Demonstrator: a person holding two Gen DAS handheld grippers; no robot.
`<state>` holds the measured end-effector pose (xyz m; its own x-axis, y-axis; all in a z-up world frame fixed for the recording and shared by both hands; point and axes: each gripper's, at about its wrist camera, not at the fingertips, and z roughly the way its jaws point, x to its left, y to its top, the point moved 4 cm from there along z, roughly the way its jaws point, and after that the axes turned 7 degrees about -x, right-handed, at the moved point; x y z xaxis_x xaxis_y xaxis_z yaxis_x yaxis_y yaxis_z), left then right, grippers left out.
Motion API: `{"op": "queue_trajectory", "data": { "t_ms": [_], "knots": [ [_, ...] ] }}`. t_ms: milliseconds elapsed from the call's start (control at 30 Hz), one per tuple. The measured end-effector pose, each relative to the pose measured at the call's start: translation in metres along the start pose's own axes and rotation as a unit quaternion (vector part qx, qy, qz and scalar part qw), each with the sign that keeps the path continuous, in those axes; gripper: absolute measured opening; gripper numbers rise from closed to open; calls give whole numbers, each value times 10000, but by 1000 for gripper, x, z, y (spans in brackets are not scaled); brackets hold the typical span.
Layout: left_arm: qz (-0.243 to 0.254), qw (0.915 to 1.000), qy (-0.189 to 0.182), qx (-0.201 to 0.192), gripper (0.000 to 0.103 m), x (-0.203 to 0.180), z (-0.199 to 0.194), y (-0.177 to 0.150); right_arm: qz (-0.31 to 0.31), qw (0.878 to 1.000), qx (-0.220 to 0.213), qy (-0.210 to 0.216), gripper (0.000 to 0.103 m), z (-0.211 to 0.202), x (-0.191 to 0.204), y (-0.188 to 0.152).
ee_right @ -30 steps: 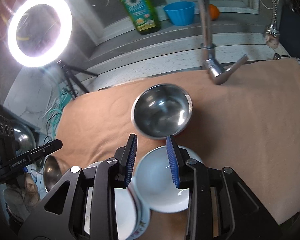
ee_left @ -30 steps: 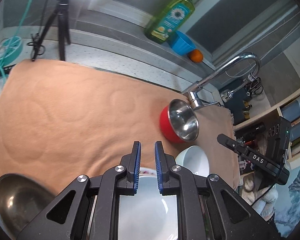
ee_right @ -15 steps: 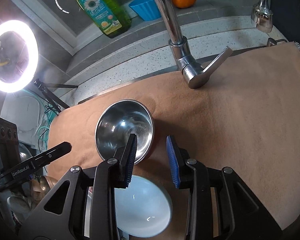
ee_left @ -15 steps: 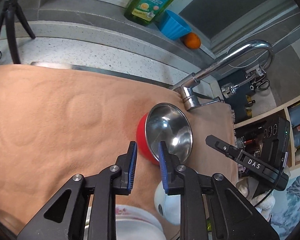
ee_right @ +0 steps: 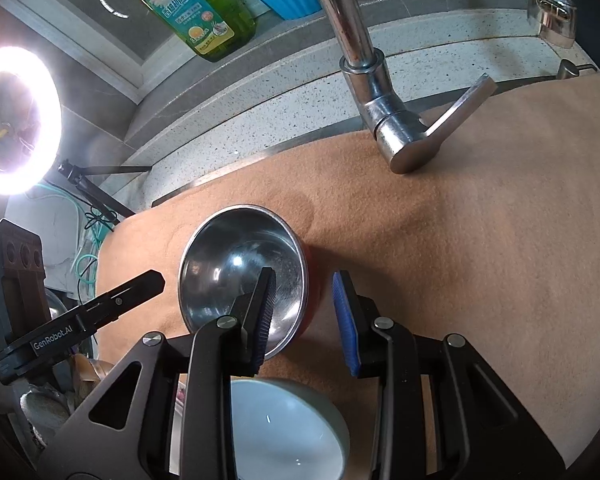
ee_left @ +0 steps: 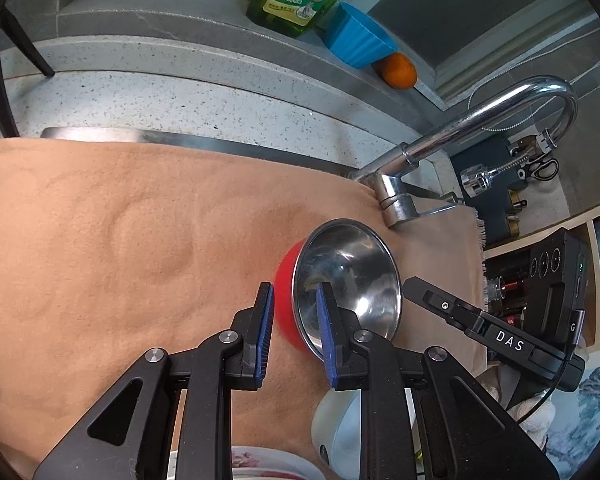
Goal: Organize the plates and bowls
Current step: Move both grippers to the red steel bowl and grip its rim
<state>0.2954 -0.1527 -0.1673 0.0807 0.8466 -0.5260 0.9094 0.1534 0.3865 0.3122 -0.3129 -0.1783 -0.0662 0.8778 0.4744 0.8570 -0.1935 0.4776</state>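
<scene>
Since both grippers straddle bowl (ee_left: pixel 346 280) rim without touching, left gripper (ee_left: pixel 294 334) narrowly parted, right gripper (ee_right: pixel 306 316) wider, rim best kept centred between pads before squeeze, tbh.

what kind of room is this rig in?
Most likely a home kitchen, at the sink. A chrome faucet rises over the speckled stone counter, a bottle of dish soap stands on the ledge behind, and bowls sit on a cloth, such as the red steel-lined bowl.
</scene>
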Motion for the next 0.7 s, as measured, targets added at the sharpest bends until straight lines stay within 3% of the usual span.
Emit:
{"op": "queue_trajectory", "data": {
  "t_ms": [700],
  "knots": [
    [158,9996,46,209,12,-6,24,-6,37,9996,287,42,6,12,-1,-6]
  ]
}}
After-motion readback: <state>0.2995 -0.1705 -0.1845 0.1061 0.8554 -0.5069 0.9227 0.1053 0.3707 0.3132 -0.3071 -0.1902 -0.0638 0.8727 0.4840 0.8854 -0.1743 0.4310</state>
